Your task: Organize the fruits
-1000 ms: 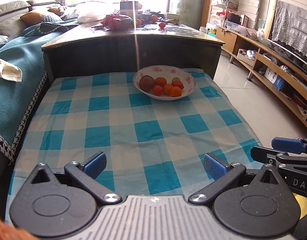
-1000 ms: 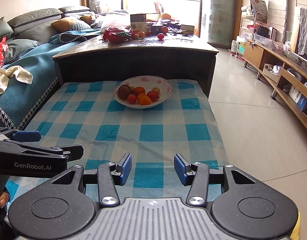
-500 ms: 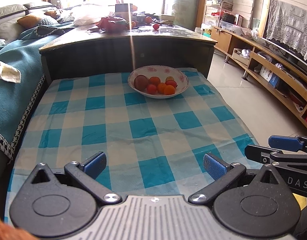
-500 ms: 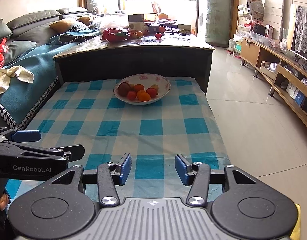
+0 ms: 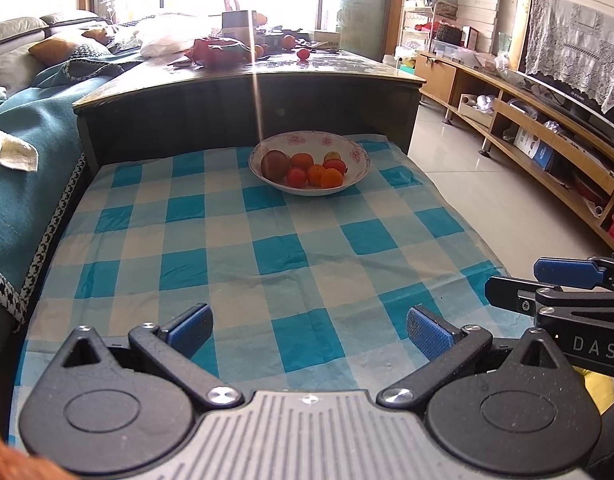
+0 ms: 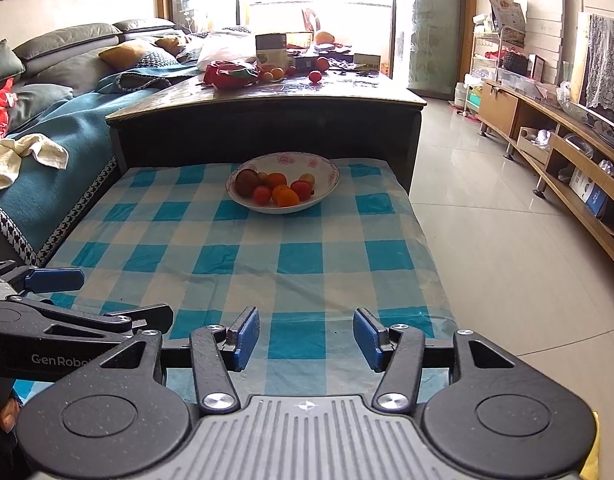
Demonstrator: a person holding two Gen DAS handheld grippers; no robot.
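Note:
A white bowl with a pink flower rim (image 5: 359, 152) (image 6: 331, 168) stands at the far end of the blue-and-white checked cloth (image 5: 267, 240). It holds several fruits: a dark reddish-brown one (image 5: 275, 164), oranges (image 5: 331, 178) and small red ones (image 6: 262, 194). My left gripper (image 5: 309, 330) hangs open over the near edge of the cloth, far from the bowl, with nothing between its blue pads. My right gripper (image 6: 307, 336) is beside it on the right, open and empty. Each one shows at the edge of the other's view: right gripper (image 5: 547, 282), left gripper (image 6: 107, 298).
A dark coffee table (image 6: 267, 100) rises behind the cloth, carrying a red bag (image 6: 231, 74), boxes and loose fruit (image 6: 315, 76). A sofa with a teal cover (image 5: 23, 152) runs along the left. Tiled floor (image 6: 487, 220) and a low wooden cabinet (image 5: 547, 148) lie to the right.
The right gripper's jaws have spread a little wider. Both grippers have stayed over the near edge of the cloth, and the bowl and fruit have not moved.

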